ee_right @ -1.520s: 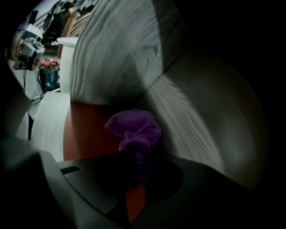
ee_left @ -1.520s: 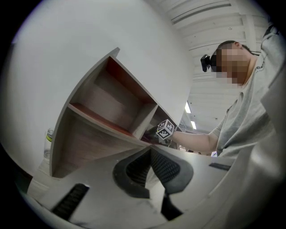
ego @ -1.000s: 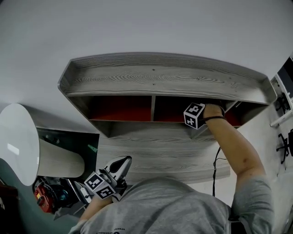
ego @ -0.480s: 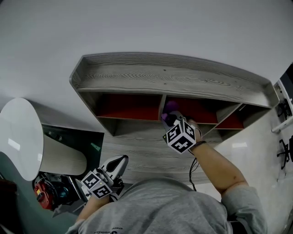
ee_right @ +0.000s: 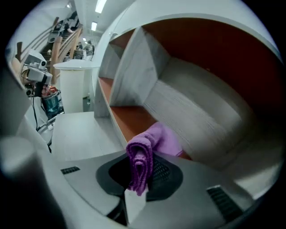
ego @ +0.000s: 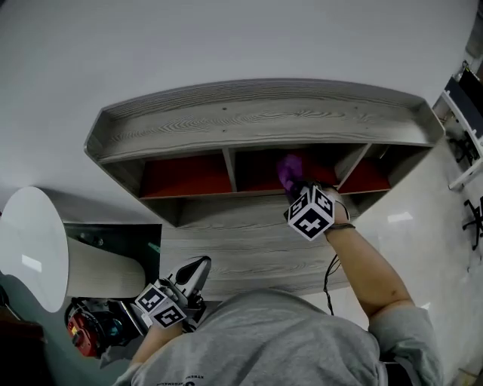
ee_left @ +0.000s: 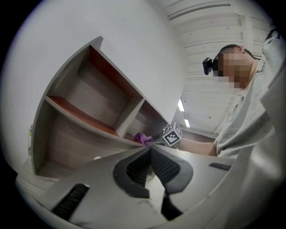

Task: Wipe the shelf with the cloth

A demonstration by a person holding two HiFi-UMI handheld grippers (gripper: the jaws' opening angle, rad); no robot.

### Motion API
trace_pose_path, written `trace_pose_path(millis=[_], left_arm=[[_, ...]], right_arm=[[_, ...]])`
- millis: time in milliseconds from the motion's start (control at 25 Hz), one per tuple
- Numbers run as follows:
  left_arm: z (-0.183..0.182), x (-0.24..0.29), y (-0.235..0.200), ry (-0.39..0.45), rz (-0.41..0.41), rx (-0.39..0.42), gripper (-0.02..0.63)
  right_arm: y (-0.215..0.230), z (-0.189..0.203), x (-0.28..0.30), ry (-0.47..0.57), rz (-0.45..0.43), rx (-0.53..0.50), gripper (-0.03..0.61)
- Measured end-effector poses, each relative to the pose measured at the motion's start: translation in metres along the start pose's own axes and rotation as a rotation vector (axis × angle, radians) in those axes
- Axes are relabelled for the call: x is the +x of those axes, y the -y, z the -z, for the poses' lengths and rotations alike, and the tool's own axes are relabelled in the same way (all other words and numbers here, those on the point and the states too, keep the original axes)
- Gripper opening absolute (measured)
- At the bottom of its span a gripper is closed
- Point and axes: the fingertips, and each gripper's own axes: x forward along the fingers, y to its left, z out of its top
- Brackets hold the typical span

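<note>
Right, the shelf (ego: 256,121) spans my head view from 9 to 3 o'clock. My right gripper (ee_right: 140,172) is in its middle compartment at 1 o'clock, jaws clamped on the purple cloth (ee_right: 147,152), which lies against the orange floor. My left gripper (ee_left: 149,154) hangs at 7 o'clock, jaws together and empty. I judge the wiping is underway. I can't tell which compartments are done.

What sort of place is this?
Likely a lab or workshop rather than a home: ceiling strip lights, a grey wooden shelf and a white round table.
</note>
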Motion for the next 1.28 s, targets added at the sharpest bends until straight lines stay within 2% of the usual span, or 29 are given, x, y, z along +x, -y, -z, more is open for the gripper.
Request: trace_pose_path(millis=[120,200,280,360,440,560,640,720,840,960,1080,1160,1280], left_arm=[[0.006,0.016,0.011,-0.004,0.022,-0.006,0.023],[0.010,0.026,0.019,-0.009,0.040,-0.007,0.025],[0.013,0.033,0.025,-0.011,0.056,-0.005,0.024],[0.012,0.036,0.027,-0.009,0.058,-0.005,0.025],[0.007,0.030,0.028,-0.003,0.045,0.003,0.025],[-0.007,0.012,0.019,0.007,-0.003,0.026,0.024],[-0.015,-0.006,0.011,0.010,-0.049,0.038,0.025],[-0.021,-0.027,0.005,0.011,-0.096,0.048,0.023],[-0.026,-0.057,-0.003,0.005,-0.165,0.071,0.024],[-0.029,-0.085,-0.010,0.003,-0.231,0.084,0.024],[-0.032,-0.102,-0.019,0.011,-0.275,0.084,0.024],[-0.030,-0.105,-0.023,0.010,-0.284,0.075,0.023],[-0.025,-0.101,-0.023,0.006,-0.275,0.056,0.024]], right_arm=[[0.048,0.062,-0.022,-0.109,0.120,0.057,0.064],[0.068,0.090,-0.031,-0.176,0.194,0.057,0.064],[0.072,0.097,-0.033,-0.198,0.233,0.038,0.064],[0.067,0.084,-0.033,-0.143,0.231,0.034,0.063],[0.054,0.041,-0.042,0.067,0.163,0.115,0.064],[0.049,-0.057,-0.062,0.490,0.059,0.277,0.064],[0.055,-0.117,-0.067,0.712,0.025,0.349,0.064],[0.057,-0.163,-0.066,0.872,0.004,0.382,0.064],[0.059,-0.199,-0.051,1.002,-0.015,0.422,0.064],[0.063,-0.208,-0.039,1.045,-0.006,0.407,0.064],[0.066,-0.213,-0.029,1.015,-0.024,0.323,0.064],[0.063,-0.208,-0.017,0.944,-0.069,0.275,0.064],[0.042,-0.188,0.015,0.741,-0.143,0.153,0.063]])
